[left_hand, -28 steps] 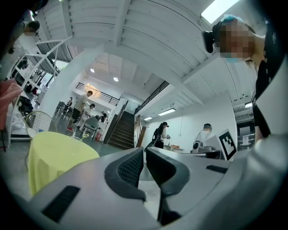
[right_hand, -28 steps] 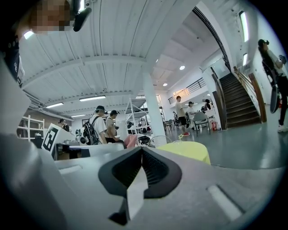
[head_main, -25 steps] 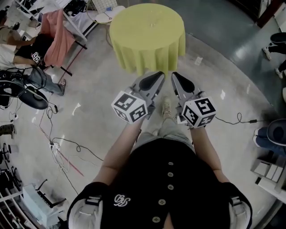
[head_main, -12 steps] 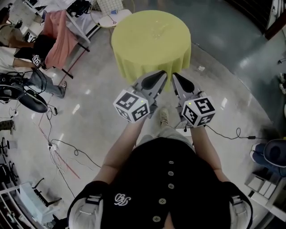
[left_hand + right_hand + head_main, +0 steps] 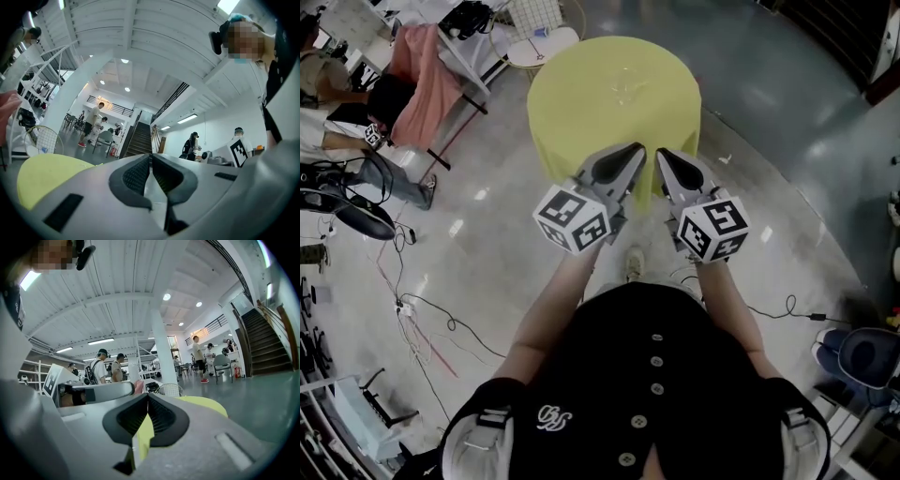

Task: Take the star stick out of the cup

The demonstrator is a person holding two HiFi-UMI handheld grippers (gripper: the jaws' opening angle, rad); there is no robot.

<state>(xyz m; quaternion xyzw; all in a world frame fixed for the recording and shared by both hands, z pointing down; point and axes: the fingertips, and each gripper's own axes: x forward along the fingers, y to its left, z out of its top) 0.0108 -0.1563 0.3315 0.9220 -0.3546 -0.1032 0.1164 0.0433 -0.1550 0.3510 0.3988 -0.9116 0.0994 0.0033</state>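
A round table with a yellow cloth (image 5: 581, 103) stands ahead of me. Near its middle is a small clear cup (image 5: 625, 86); it is too small and faint to make out a star stick. My left gripper (image 5: 636, 150) and right gripper (image 5: 662, 154) are held side by side in the air before the table's near edge, well short of the cup. Both are shut with nothing between the jaws. In the left gripper view the shut gripper (image 5: 151, 157) points over the yellow cloth (image 5: 44, 173). The right gripper view shows its shut gripper (image 5: 147, 397) and the cloth (image 5: 208, 405) behind.
Seated people (image 5: 337, 103) and a rack with pink cloth (image 5: 422, 75) are at the left. Cables (image 5: 422, 319) trail over the glossy floor. A small white stand (image 5: 539, 42) sits behind the table. A blue chair (image 5: 862, 356) is at the right.
The yellow table has drawn nearer and lower in the head view as I step toward it. Both grippers stay shut and side by side.
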